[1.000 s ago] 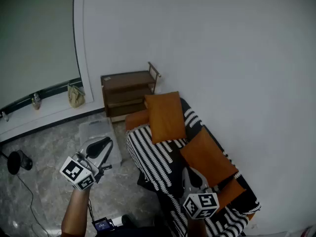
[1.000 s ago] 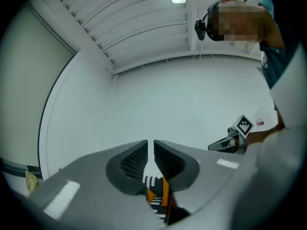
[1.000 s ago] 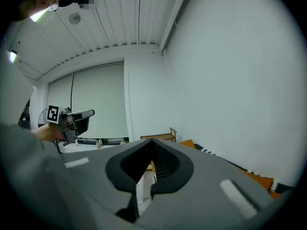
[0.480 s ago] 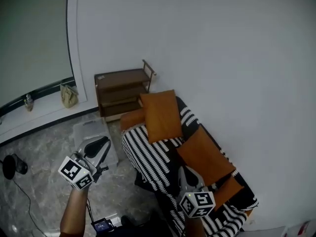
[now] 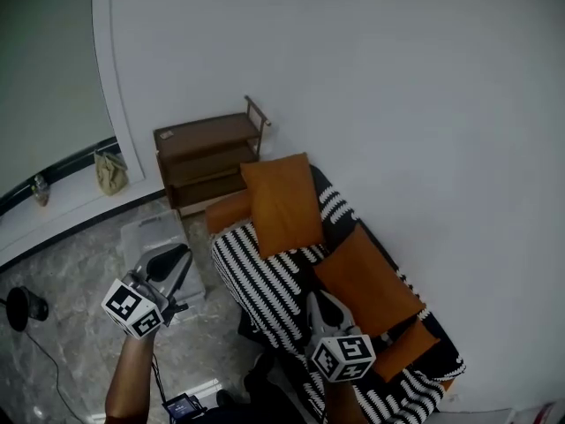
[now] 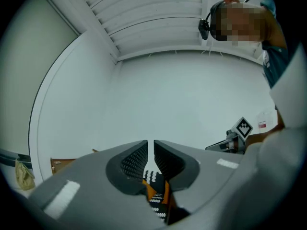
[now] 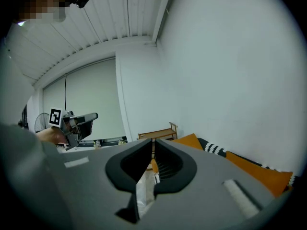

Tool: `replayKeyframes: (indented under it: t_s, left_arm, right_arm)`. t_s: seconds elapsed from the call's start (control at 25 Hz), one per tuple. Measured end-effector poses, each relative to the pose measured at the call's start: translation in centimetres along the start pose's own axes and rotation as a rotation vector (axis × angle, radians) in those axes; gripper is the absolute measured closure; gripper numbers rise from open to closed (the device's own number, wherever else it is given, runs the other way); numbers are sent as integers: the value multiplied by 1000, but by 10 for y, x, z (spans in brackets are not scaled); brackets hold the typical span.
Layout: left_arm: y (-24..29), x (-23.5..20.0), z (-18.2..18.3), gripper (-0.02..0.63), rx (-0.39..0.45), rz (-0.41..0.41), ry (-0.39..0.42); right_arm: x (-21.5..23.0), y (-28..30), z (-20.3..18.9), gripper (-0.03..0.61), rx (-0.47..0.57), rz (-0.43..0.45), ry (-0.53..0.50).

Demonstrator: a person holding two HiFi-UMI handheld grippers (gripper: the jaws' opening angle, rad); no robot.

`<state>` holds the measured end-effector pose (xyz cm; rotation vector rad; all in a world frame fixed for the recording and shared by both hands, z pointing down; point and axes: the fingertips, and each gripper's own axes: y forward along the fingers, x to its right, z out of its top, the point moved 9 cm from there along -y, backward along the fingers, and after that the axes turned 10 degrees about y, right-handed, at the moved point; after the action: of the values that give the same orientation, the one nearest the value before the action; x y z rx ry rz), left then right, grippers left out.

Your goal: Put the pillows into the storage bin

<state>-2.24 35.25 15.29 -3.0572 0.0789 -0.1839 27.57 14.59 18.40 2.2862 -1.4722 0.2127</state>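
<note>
Background sofa (image 5: 265, 281) sits further left now; left tool (image 5: 181, 256) and right tool (image 5: 319, 302) (apparently empty) stay closed.

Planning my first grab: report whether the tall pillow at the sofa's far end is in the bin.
Out. The tall pillow rests on the striped sofa; the storage bin stands on the floor beside it.
</note>
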Motion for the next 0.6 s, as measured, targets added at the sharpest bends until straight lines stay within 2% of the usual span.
replayKeyframes:
  t_s: [0.24, 0.6]
  left_arm:
    - [76, -33, -22, 577, -41, 23, 6]
    - [176, -54, -49, 575, -66, 25, 8]
  right_arm:
    - [56, 73, 17, 575, -33, 24, 37]
    - [121, 152, 29, 574, -71, 57, 72]
